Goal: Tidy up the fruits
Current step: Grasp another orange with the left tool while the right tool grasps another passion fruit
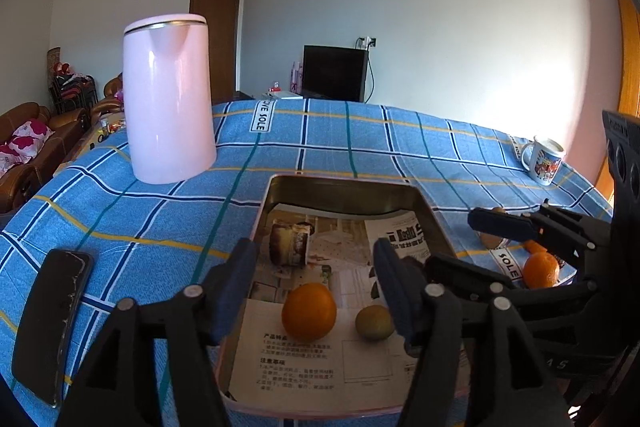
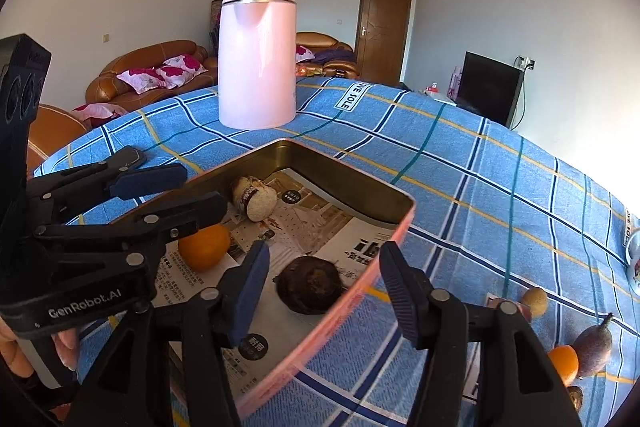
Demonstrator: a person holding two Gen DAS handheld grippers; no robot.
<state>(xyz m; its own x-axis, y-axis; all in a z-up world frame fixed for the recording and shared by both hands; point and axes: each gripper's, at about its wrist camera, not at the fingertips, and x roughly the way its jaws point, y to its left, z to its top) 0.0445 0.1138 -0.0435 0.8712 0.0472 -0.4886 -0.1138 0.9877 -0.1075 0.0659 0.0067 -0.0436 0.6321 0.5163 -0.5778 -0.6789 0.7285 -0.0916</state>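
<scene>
A metal tin [image 1: 344,189] [image 2: 348,183] lined with printed paper sits on the blue checked tablecloth. In it lie an orange [image 1: 309,311] [image 2: 205,247], a small greenish fruit [image 1: 374,322] and a pale cake-like roll [image 1: 289,243] [image 2: 256,201]; the right wrist view shows a dark brown fruit [image 2: 311,285] there too. My left gripper [image 1: 314,285] is open and empty above the tin's near end. My right gripper [image 2: 324,293] is open and empty over the tin's right rim, above the dark fruit. On the cloth to the right lie another orange [image 1: 541,269] [image 2: 565,363], a purple fruit [image 2: 594,345] and a small yellow-green fruit [image 2: 535,301].
A tall pink kettle [image 1: 168,99] [image 2: 257,61] stands behind the tin. A black phone [image 1: 52,319] lies at the left table edge. A printed mug [image 1: 545,159] stands at the far right. Sofas, a door and a dark screen are beyond the table.
</scene>
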